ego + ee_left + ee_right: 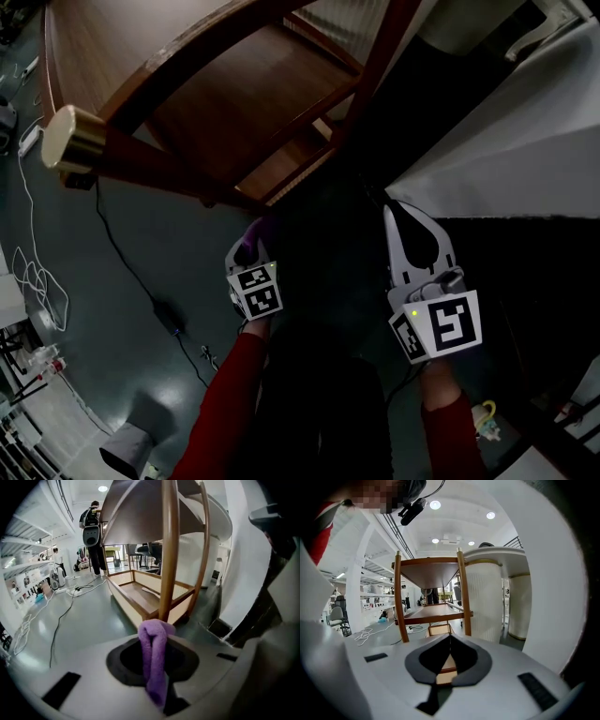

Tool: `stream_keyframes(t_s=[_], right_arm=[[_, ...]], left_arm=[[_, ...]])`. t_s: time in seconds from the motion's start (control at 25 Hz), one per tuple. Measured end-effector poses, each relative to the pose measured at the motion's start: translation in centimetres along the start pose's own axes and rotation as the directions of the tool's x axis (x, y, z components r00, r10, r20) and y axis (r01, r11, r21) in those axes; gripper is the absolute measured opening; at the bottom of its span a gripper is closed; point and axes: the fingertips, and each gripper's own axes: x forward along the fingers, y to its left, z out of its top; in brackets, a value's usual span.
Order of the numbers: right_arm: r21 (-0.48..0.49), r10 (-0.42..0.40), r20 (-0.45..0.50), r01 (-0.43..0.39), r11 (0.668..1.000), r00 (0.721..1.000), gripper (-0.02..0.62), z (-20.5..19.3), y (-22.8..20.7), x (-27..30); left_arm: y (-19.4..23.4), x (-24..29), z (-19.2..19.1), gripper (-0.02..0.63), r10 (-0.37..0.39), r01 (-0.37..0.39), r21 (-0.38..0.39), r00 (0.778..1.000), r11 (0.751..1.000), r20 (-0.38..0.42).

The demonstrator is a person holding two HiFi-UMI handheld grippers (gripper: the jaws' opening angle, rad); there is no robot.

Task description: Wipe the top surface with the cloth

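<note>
Head view: a brown wooden tiered stand fills the upper left of the frame, with a round brass-coloured cap on its post at the left edge. Below it, at centre, the left gripper points up toward the stand. A purple terry cloth bulges from its tip, apart from the wood. The white right gripper lies to the right of centre, its jaws drawn to a single point. A red sleeve runs down from each marker cube. A black cable crosses the grey-green floor at lower left, and a white slab takes the upper right.

Left gripper view: the left gripper's jaws are clamped on the purple cloth, which stands folded in a vertical strip at bottom centre. Just beyond it rises a curved leg of the wooden stand, with the low tray shelf at mid-frame and the underside of a higher board at the top. A person with a backpack stands far off at upper left, and cables trail over the floor at left.

Right gripper view: the right gripper's jaws are pressed together tip to tip with nothing between them. The wooden stand stands at centre, seen from low down, beside a white ribbed column on its right.
</note>
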Motion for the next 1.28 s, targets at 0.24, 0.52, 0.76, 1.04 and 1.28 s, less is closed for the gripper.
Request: stream_keyframes(t_s=[0.24,0.52,0.76,1.04,1.28], right_arm=[[-0.001,0.011,0.01,-0.011,1.0,1.0,0.012,0.1,0.5,0.3],[-0.005,0.02,0.015,-0.02,1.0,1.0,0.012,0.1,0.7,0.2],[0.009,0.018,0.005,-0.018,1.0,1.0,0.012,1.1,1.3,-0.4],[0.033,0.027,0.013,-0.027,0.999,1.0,0.012,10.0,3.6,-3.5],[0.063,0.016,0.058,-0.02,0.998,0.998,0.012,19.0,5.5,-6.8]], left_arm=[[1.6,-0.7,-0.7,0.063,0.041,-0.042,-0.025,0.999,0.999,-0.008],[1.9,-0.9,-0.7,0.063,0.055,-0.055,-0.06,0.998,0.997,-0.001],[2.6,-4.2,1.6,0.063,0.054,-0.053,-0.048,0.998,0.997,0.03],[-0.5,-19.2,14.4,0.063,-0.107,0.086,0.1,0.967,0.991,0.232],[-1.0,-30.2,22.8,0.063,-0.177,0.161,0.076,0.922,0.984,0.345]])
